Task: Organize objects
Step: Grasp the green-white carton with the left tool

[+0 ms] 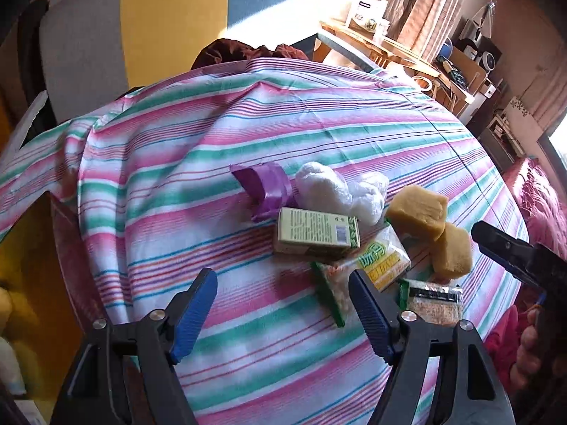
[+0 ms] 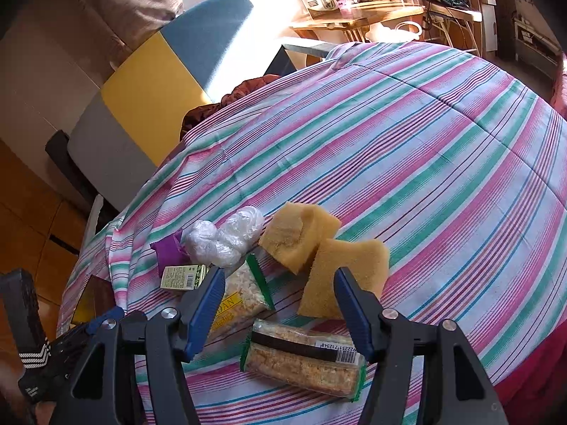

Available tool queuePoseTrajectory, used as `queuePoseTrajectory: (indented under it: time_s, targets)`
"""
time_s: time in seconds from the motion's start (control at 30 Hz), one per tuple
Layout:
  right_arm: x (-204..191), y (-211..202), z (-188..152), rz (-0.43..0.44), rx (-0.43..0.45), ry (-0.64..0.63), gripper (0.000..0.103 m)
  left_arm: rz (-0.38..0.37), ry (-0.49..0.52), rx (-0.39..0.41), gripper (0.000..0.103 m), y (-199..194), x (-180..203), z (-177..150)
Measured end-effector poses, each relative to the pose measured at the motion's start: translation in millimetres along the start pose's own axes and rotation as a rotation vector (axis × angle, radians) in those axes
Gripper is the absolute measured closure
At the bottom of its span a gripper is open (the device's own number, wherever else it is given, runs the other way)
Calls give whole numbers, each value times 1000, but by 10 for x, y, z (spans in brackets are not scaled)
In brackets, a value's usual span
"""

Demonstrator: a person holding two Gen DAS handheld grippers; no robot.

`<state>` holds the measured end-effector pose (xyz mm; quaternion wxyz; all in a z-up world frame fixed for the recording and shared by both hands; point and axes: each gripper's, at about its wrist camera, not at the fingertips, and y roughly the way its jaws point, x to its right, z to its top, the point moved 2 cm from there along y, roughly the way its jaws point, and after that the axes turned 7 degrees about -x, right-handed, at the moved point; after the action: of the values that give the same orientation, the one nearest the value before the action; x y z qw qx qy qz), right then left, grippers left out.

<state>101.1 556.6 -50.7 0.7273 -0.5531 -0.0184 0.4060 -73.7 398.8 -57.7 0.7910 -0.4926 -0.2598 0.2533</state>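
Blue-padded fingers (image 1: 195, 313) fill the near edge of the left wrist view: the left gripper (image 1: 283, 283) hangs over bare striped cloth (image 1: 319, 134) with its jaws spread wide and nothing between them. Just beyond its right finger lies a green-edged snack packet (image 1: 358, 269), yellow label up, and on top of that packet's far end rests a small pale green box (image 1: 315, 232). Beyond the box, a crumpled purple wrapper (image 1: 265, 191) sits to the left, touching a wad of white plastic (image 1: 340, 191) to its right. Two yellow sponges (image 1: 418, 212) lean against each other on the right of the pile.

Over to the right wrist view now: the right gripper (image 2: 280, 276) hovers above the same cluster, jaws parted at a middling width, gripping nothing. Nearest to it lies a wrapped snack bar (image 2: 304, 357), barcode showing, flat on the cloth between the two fingers. The nearer sponge (image 2: 340, 276) stands just beyond the right finger, partly hidden by it. The snack packet runs behind the left finger.

All the items sit bunched together at the near side of the cloth, with the far side of it bare. A blue and yellow chair (image 2: 170, 67) stands beyond the table.
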Motion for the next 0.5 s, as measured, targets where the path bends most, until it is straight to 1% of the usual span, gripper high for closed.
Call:
queuePoseTrajectory:
  time_s: [0.03,0.1,0.17,0.2,0.27,0.33,0.43,0.47,0.5]
  targets:
    - [1,3,0,4,-4,1,38,-3,15,-2,10,43,45,51]
    - [4,13,7,14,-10,5,38,13,43,-4,7,113,137,143]
    - [10,20,11,21,-15,8,38,58,91,10,0,166,239,229]
    - [15,20,11,27,-17,12,38,79,123,14,0,208,291,271]
    - [17,23,15,37,-21,14,38,104,168,-6,0,318,358,329]
    - [13,26,17,39,-24,12,38,100,177,-27,0,429,385,367]
    - [6,31,18,42,-26,9,38,140,175,-41,1,601,375,420]
    - [8,30,19,42,-24,8,38,142,171,-46,4,642,363,423]
    - [11,32,21,40,-23,8,38,132,163,-53,16,671,346,418]
